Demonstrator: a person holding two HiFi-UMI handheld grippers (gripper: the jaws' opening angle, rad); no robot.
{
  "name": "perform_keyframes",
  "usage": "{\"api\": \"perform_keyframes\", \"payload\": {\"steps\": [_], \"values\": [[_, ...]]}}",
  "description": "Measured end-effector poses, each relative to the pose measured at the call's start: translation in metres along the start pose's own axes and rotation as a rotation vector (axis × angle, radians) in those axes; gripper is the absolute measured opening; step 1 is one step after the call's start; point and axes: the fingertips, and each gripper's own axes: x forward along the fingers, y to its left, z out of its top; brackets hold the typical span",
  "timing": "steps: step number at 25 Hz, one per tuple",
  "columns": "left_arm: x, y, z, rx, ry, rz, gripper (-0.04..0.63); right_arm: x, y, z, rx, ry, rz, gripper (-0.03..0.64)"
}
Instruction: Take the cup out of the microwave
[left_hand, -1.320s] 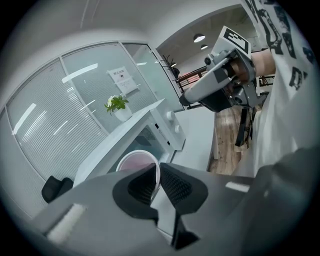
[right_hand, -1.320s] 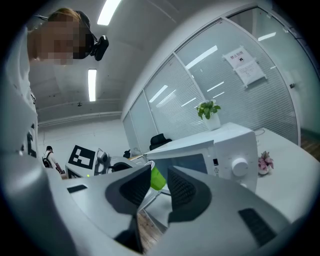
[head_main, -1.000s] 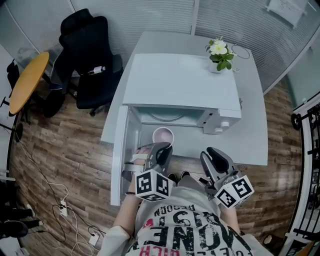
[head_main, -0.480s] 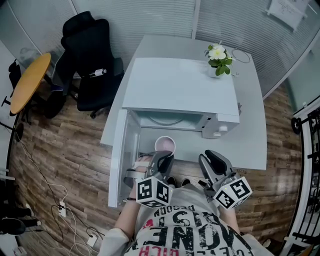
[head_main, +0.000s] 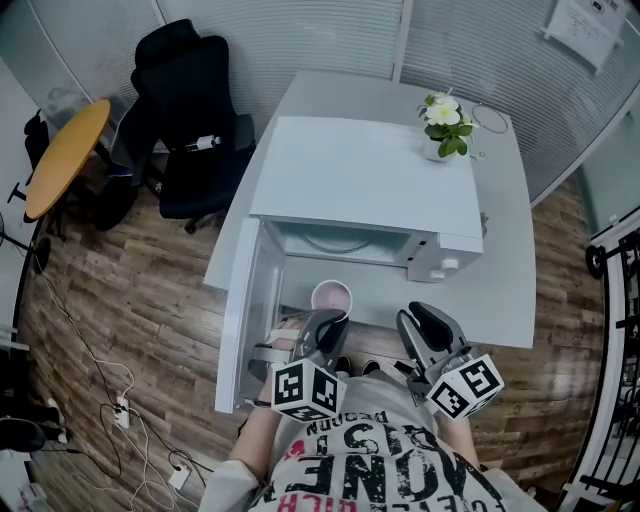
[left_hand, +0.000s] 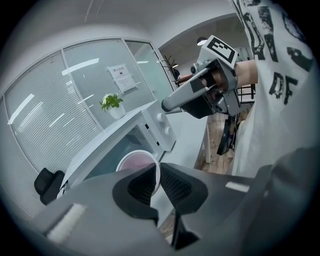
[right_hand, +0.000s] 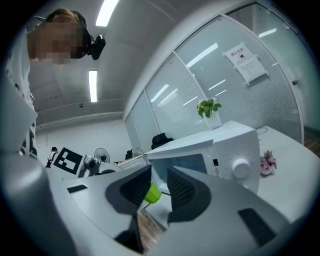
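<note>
Seen from above, I stand at a white table (head_main: 505, 285) with a white microwave (head_main: 365, 180) on it, its door (head_main: 238, 325) swung wide to my left. My left tongs (head_main: 332, 318) are closed on the cup (head_main: 331, 297), pinching one side of its wall at the rim, one pad inside and one outside. The cup, pale with a pinkish inside, is out of the oven cavity, just in front of the opening and over the front strip of the table. Whether its base touches the table I cannot tell. My right tongs (right_hand: 159, 181) hang just beside, jaws apart and holding nothing. A lime-green thing (right_hand: 153, 193) shows through their gap, further off, and I cannot tell what it is. The main risk, as I judge it, is the grip: a pinch on one wall lets the cup swing or slide out if I tilt or hurry, and anything inside would spill. The open door stands near my left tongs, so a sideways move could knock the cup against it. The table edge is near too, and a cup set down too far forward could tip onto the wooden floor (head_main: 130, 300).
</note>
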Motion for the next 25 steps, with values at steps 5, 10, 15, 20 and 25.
{"api": "perform_keyframes", "payload": {"steps": [5,10,15,20,25], "values": [[0.003,-0.004,0.002,-0.009,-0.01,-0.014,0.038,0.001,-0.001,0.0,-0.006,0.0,-0.001,0.112],[0.0,0.004,0.01,-0.076,-0.077,0.016,0.038,0.0,-0.003,0.002,-0.004,-0.01,-0.015,0.112],[-0.005,0.022,0.019,-0.194,-0.204,0.113,0.038,0.0,-0.006,0.004,-0.003,-0.02,-0.02,0.112],[-0.014,0.033,0.023,-0.34,-0.295,0.158,0.037,0.001,-0.005,0.008,-0.001,-0.03,-0.017,0.112],[-0.027,0.048,0.025,-0.481,-0.371,0.183,0.038,-0.001,-0.005,0.013,-0.022,-0.035,-0.021,0.111]]}}
